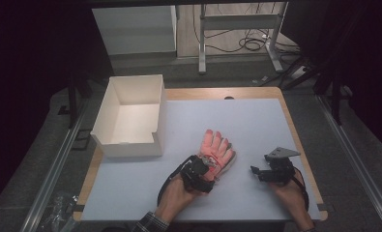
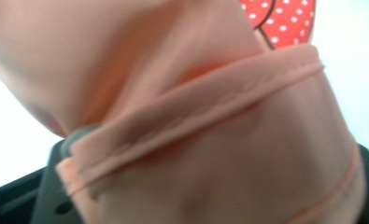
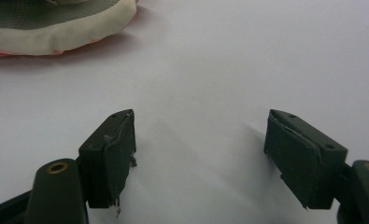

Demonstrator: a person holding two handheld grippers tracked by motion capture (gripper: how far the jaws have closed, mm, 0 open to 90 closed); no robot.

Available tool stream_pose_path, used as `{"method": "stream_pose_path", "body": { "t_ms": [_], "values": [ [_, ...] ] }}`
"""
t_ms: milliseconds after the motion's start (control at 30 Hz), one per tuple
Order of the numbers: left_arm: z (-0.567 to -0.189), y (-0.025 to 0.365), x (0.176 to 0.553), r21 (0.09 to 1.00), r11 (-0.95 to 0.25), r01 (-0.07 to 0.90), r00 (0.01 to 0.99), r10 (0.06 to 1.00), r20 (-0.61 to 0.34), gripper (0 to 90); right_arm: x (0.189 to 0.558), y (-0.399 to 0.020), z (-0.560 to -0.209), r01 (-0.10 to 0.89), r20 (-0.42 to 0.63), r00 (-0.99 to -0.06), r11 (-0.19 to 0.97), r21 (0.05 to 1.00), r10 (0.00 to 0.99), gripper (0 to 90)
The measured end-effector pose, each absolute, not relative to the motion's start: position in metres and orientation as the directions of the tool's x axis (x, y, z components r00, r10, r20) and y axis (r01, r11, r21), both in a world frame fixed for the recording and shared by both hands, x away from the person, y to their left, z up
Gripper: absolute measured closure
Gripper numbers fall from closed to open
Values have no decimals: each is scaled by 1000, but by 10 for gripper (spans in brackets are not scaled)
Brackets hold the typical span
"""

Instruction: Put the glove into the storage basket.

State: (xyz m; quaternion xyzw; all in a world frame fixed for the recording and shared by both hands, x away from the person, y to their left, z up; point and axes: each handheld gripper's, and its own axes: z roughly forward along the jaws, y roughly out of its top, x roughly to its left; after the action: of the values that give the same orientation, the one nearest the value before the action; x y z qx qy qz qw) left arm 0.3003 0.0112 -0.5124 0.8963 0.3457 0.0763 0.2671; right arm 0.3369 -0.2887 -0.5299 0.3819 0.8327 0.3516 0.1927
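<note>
One glove (image 1: 216, 149), cuff pinched between left gripper (image 1: 204, 170) fingers; right gripper (image 3: 201, 154) fingers spread, empty; next likely: lift toward box (image 1: 112, 105).

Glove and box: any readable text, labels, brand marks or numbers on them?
None readable.
Glove: no lettering seen; the left gripper view shows white dots on red fabric and a plain peach cuff.
White box: blank walls, no label.
Table mat: plain, no markings.
</note>
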Motion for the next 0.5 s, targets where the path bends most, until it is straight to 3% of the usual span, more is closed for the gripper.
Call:
{"method": "stream_pose_path", "body": {
  "t_ms": [233, 500],
  "values": [
    [-507, 23, 306, 543, -606, 582, 768, 629, -121, 391, 337, -289, -530, 501, -52, -634, 461, 733, 772, 251],
    [-499, 32, 309, 566, -593, 573, 760, 643, -97, 405, 337, -289, -530, 501, -53, -633, 461, 732, 772, 250]
  ]
}}
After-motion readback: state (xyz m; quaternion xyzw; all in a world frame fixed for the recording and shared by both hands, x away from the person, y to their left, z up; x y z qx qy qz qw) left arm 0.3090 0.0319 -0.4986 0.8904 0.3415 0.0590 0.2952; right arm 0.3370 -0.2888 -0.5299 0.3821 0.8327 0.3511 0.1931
